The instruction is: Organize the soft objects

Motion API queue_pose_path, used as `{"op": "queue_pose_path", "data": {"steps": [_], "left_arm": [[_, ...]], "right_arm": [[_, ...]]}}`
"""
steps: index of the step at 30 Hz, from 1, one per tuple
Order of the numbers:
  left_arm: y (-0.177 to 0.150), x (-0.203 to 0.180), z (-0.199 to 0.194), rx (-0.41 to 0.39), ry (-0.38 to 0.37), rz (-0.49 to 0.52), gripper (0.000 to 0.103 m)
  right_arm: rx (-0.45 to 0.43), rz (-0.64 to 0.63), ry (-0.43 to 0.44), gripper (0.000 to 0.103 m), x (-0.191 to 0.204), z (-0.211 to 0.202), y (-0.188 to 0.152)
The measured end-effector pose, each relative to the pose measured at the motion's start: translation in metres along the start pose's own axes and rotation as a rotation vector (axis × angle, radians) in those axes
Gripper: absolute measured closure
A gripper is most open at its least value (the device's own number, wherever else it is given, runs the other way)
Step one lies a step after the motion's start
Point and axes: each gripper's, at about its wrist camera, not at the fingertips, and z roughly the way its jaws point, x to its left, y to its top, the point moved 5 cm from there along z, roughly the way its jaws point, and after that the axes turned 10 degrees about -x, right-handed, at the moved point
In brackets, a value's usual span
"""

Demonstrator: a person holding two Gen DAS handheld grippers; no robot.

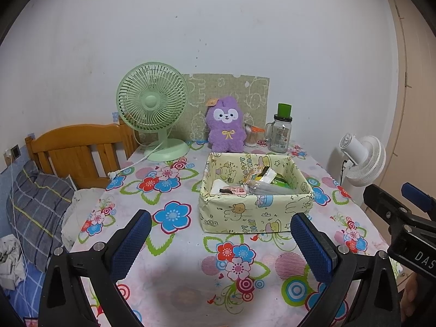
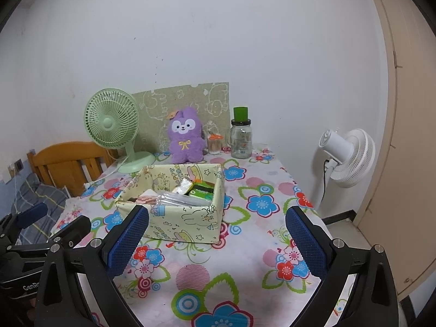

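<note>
Flowered tablecloth [image 1: 174, 280], white wall behind. Left gripper [image 1: 220, 224] and right gripper [image 2: 216, 223] both spread wide, holding nothing, low over the near edge. Plush toy [image 1: 225, 125] sits upright straight ahead, beyond the filled box [image 1: 256, 209], propped against the backboard [image 1: 245, 87].

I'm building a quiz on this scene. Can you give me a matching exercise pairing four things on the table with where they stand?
Things:
1. green fan
2. purple plush toy
3. glass jar
4. fabric box

Places:
A. back right, green lid on top
B. nearest the grippers, holding packets
C. back left, cord trailing off
D. upright against the patterned board

Pairs: 1-C, 2-D, 3-A, 4-B
</note>
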Motion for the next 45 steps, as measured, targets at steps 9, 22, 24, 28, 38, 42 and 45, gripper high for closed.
{"op": "queue_pose_path", "data": {"steps": [9,22,24,28,38,42,45], "left_arm": [[0.0027,0.0002,-0.0037,-0.006,-0.011,-0.005,0.000],[0.0037,0.0002,-0.0038,-0.006,-0.005,0.003,0.000],[0.0038,0.0002,-0.0038,-0.006,-0.005,0.002,0.000],[0.0039,0.0007,-0.0039,-0.007,-0.005,0.002,0.000],[0.0042,0.0005,-0.0054,-0.005,-0.006,0.012,0.000],[0.0050,0.0005,-0.0063,-0.008,-0.006,0.011,0.000],[0.0051,-0.0004,-0.0072,-0.011,-0.005,0.009,0.000]], "right_arm": [[-0.002,-0.007,0.006,0.001,-0.0001,-0.0016,-0.0002],[0.001,-0.005,0.005,0.001,-0.0004,-0.0019,-0.0008],[0.002,-0.004,0.001,0.001,-0.0017,-0.0021,-0.0003],[0.001,-0.005,0.001,0.001,-0.0024,-0.0020,0.0001],[0.000,-0.003,-0.001,0.001,-0.0026,-0.0027,0.0002],[0.000,-0.002,0.001,0.001,-0.0026,-0.0032,0.0005],[0.000,-0.003,0.001,0.001,-0.0028,-0.0034,0.0005]]}}
